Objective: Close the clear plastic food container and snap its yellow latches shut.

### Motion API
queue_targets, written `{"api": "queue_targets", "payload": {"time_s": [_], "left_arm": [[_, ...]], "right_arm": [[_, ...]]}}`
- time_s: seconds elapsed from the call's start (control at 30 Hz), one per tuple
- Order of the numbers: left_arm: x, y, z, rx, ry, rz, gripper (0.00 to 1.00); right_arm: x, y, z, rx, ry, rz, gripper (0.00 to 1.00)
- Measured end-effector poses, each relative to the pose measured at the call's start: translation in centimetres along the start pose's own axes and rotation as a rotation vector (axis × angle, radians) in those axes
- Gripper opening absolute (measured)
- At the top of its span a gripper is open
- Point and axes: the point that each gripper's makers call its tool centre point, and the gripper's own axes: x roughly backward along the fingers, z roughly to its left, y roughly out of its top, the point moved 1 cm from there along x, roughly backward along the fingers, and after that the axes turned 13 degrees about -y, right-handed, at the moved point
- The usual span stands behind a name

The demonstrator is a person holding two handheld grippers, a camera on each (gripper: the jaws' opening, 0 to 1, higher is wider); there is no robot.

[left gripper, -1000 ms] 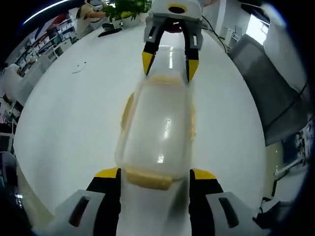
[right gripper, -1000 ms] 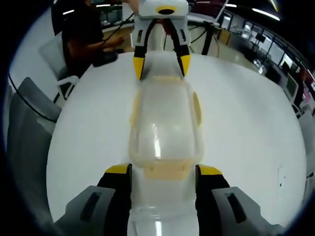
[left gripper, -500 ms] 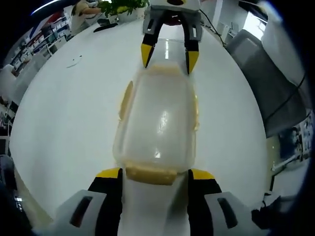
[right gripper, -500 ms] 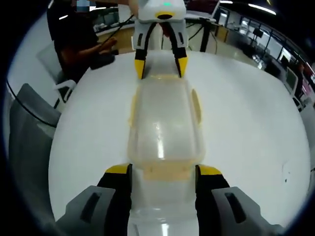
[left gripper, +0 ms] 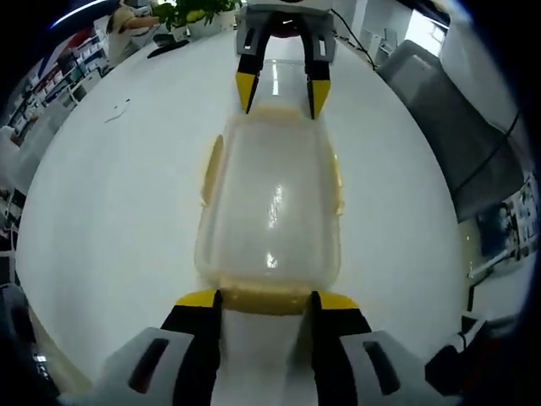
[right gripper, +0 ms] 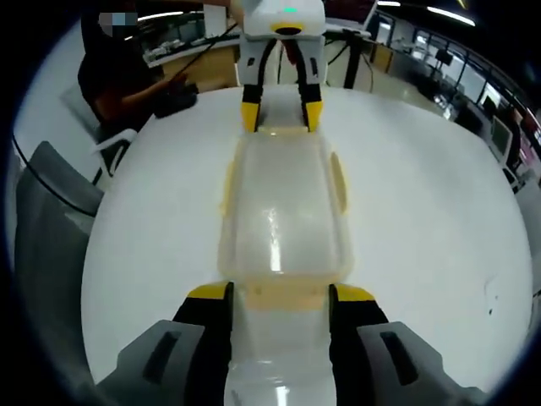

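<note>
A clear plastic container (left gripper: 270, 203) with its lid on lies lengthwise on the white table (left gripper: 110, 194). Pale yellow latches sit on its long sides (left gripper: 209, 169) and at both ends. My left gripper (left gripper: 267, 299) is open, its jaws straddling the near end latch (left gripper: 266, 298) and nearly touching its ends. My right gripper (right gripper: 277, 293) is open in the same way around the opposite end latch (right gripper: 283, 294). Each gripper also appears at the far end of the other's view: the right gripper (left gripper: 276, 85) and the left gripper (right gripper: 281, 114), with their yellow tips at the container's end.
Grey chairs stand by the table edge (left gripper: 456, 127) (right gripper: 46, 211). A seated person in dark clothes (right gripper: 127, 76) is at the table's far side. Potted plants (left gripper: 199, 10) and a small scrap (left gripper: 117, 110) lie on the table's far part.
Both grippers have narrowed their jaws around the end latches. The views have shifted slightly toward the container.
</note>
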Motion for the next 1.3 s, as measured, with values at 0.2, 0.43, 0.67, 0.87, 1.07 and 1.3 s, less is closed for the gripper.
{"api": "queue_targets", "payload": {"time_s": [0.2, 0.43, 0.67, 0.87, 1.07, 1.3], "left_arm": [[0.1, 0.0, 0.1, -0.003, 0.002, 0.003, 0.36], [0.1, -0.1, 0.2, -0.001, 0.003, 0.014, 0.35], [0.1, -0.2, 0.5, -0.004, 0.005, 0.025, 0.34], [0.1, -0.3, 0.7, 0.003, 0.006, 0.029, 0.34], [0.3, -0.6, 1.1, 0.002, 0.006, 0.031, 0.34], [0.3, -1.0, 1.6, 0.008, 0.007, 0.039, 0.33]], "right_arm": [[-0.2, 0.0, -0.2, 0.003, 0.003, 0.01, 0.42], [-0.4, -0.2, -0.3, 0.031, -0.004, 0.04, 0.38], [-0.7, -0.3, -0.4, 0.063, -0.018, 0.067, 0.37], [-1.1, -0.6, -0.6, 0.131, -0.039, 0.103, 0.38], [-0.9, -0.5, -0.7, 0.112, -0.034, 0.103, 0.38], [-1.0, -0.4, -0.9, 0.111, -0.035, 0.104, 0.37]]}}
